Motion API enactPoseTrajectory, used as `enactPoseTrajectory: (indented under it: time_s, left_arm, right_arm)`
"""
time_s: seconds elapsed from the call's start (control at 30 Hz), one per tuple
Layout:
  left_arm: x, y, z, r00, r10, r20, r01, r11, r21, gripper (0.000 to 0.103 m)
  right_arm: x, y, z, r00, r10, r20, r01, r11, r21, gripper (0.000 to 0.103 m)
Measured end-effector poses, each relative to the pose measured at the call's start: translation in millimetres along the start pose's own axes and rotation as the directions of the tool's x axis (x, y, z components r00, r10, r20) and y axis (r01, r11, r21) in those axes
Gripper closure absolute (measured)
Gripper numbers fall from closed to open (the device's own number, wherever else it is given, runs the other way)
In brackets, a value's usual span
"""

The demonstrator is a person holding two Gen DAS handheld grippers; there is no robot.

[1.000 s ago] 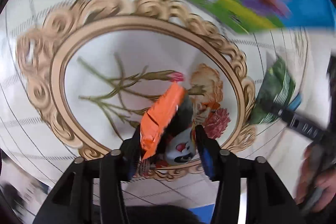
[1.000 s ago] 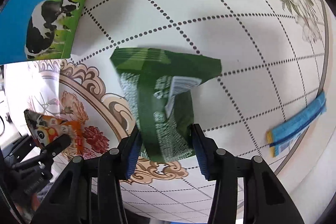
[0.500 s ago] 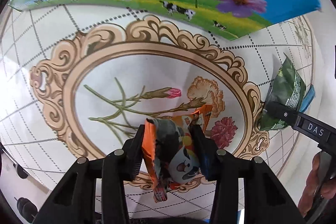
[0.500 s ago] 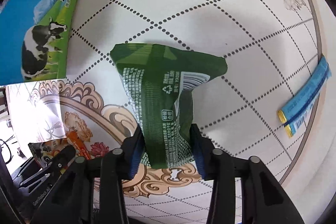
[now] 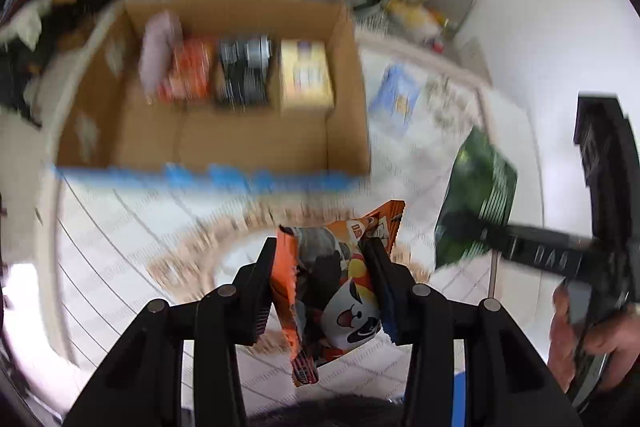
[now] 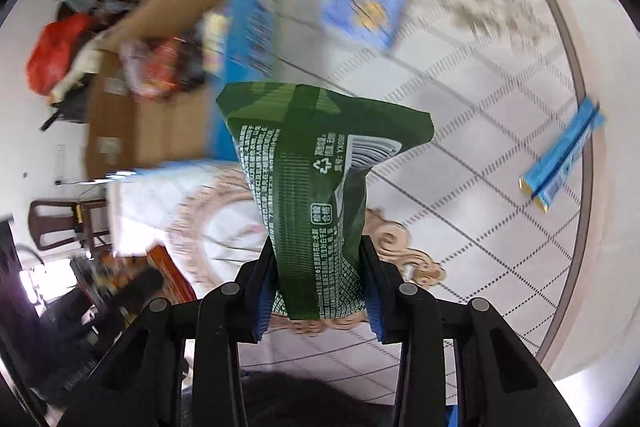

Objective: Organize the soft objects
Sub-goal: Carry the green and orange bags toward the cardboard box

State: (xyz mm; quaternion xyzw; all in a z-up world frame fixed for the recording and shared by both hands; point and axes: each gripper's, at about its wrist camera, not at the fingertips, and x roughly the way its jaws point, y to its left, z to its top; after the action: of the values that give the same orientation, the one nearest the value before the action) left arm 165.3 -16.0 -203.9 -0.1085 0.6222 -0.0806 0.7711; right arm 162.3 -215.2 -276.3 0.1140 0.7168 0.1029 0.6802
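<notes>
Ahead of both grippers we see the cardboard box (image 5: 224, 95), open-topped, up and to the left. Our left gripper (image 5: 326, 263), jaws clamped on the orange snack bag (image 5: 340, 283), appears nearer it; our right gripper (image 6: 316, 267) grips the green packet (image 6: 316, 163), long axis pointing forward, box (image 6: 140, 131) upper left.

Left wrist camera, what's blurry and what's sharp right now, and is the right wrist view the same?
Left wrist view: the cardboard box and table smear with motion blur; the orange snack bag in the left gripper stays sharp. Right wrist view: likewise, the background streaks, while the green packet in the right gripper shows crisp print.
</notes>
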Motion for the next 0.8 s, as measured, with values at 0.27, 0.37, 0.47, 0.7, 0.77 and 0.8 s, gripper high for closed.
enactPoseTrajectory:
  time_s: [0.27,0.37,0.47,0.7,0.77,0.8]
  left_arm:
    - [-48.3,62.3,75.4,0.985,0.117,0.123,-0.123,0.991,0.044,0.062]
    - [-32.0,89.7,94.0,0.986,0.152,0.068,-0.155,0.987,0.039,0.062]
    - [-5.8,117.2,108.3,0.981,0.193,-0.001,-0.193,0.980,0.044,0.062]
    - [53.4,165.3,123.6,0.956,0.238,-0.172,-0.235,0.971,0.043,0.062]
    - [73.4,176.9,124.6,0.940,0.251,-0.233,-0.246,0.968,0.048,0.062]
    - [80.0,181.9,124.9,0.933,0.256,-0.251,-0.252,0.967,0.049,0.062]
  right_arm:
    - [-35.6,90.7,47.8,0.997,0.010,0.077,-0.003,0.996,-0.085,0.063]
    - [-24.1,117.5,71.0,0.997,-0.022,0.077,0.030,0.995,-0.096,0.063]
    - [-1.6,133.6,89.6,0.998,-0.047,0.045,0.051,0.995,-0.091,0.063]
    - [72.8,151.0,125.0,0.987,-0.144,-0.070,0.138,0.987,-0.088,0.063]
    - [93.6,153.6,129.6,0.980,-0.170,-0.107,0.161,0.983,-0.084,0.063]
    - [103.2,152.0,131.7,0.977,-0.180,-0.117,0.171,0.982,-0.086,0.063]
